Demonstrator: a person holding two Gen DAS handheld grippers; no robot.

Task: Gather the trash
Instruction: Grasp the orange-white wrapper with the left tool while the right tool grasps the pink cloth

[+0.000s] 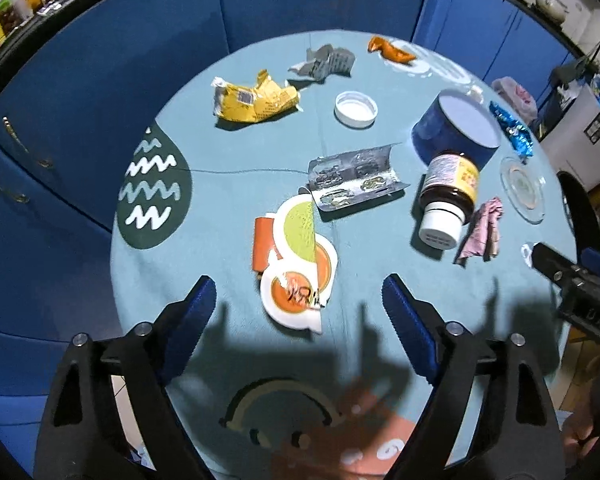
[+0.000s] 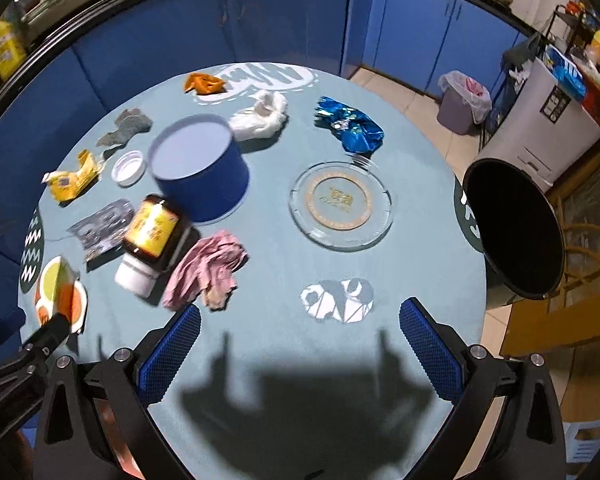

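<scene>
Litter lies across a round table with a light blue cloth [image 1: 236,148]. My left gripper [image 1: 298,294] hangs open over a white, green and orange wrapper [image 1: 296,252], with nothing gripped. Beyond it lie a silver blister pack [image 1: 354,178], a yellow crumpled packet [image 1: 252,98] and a brown bottle on its side [image 1: 448,196]. My right gripper [image 2: 300,320] stands open above bare cloth, a crumpled pink wrapper [image 2: 208,270] just left of its left finger. A blue foil wrapper [image 2: 350,124], white tissue [image 2: 260,114] and orange wrapper [image 2: 204,82] lie farther back.
A black bin [image 2: 514,224] stands at the table's right edge. A blue round tin [image 2: 200,168], a glass ashtray [image 2: 340,204] and a white lid [image 2: 129,167] sit on the cloth. Blue cabinets [image 1: 100,80] stand behind; a lined purple bin [image 2: 462,104] is on the floor.
</scene>
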